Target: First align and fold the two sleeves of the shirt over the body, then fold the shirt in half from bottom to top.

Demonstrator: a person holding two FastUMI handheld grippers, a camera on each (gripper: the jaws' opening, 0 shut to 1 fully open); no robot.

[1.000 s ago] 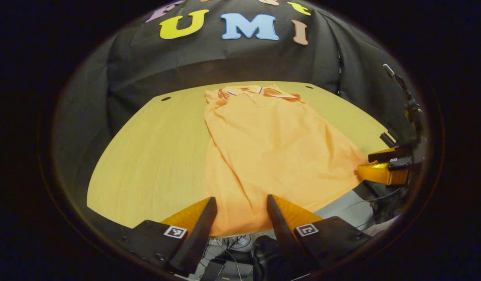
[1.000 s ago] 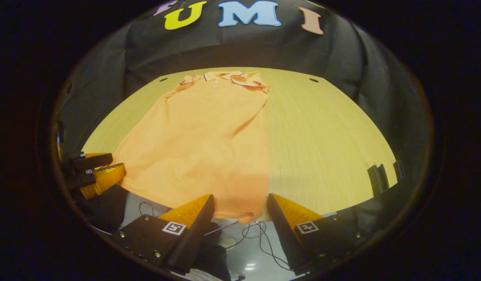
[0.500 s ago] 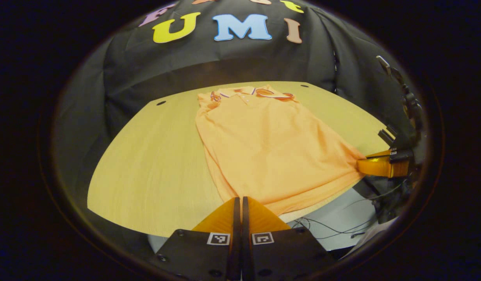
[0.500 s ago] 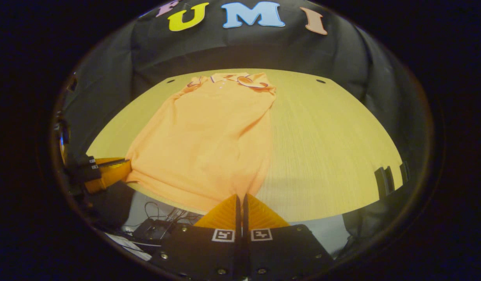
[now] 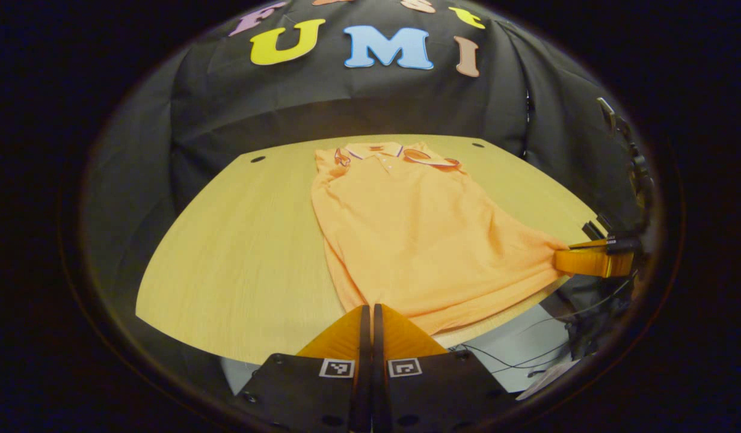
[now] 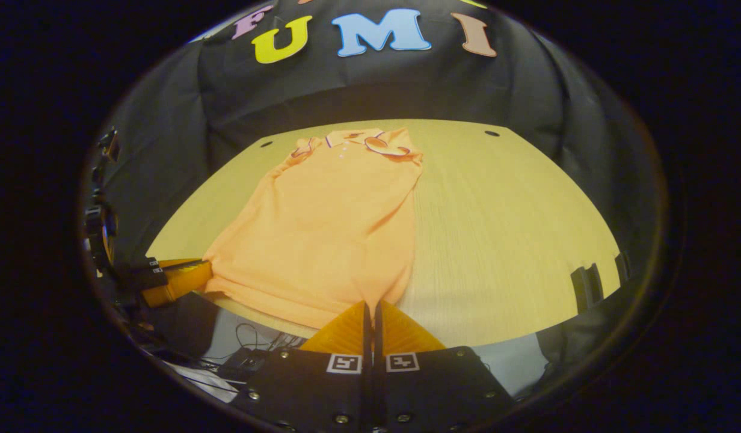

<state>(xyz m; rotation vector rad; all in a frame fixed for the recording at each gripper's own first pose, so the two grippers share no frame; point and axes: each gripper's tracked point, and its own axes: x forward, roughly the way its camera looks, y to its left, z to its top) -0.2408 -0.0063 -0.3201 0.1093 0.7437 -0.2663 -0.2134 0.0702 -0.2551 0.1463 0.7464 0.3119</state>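
Left gripper [image 5: 368,308] clamped tight on near hem corner of orange short-sleeved polo shirt [image 5: 418,231]; right gripper [image 6: 370,304] likewise on the other corner. Shirt spread lengthwise across light wooden table [image 5: 244,252], collar farthest.

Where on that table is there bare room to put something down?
Bare wood lies on both sides of the orange shirt: a wide patch of table beside one long edge, another beside the other. The near edge is crowded: the left gripper and right gripper grip the hem corners.
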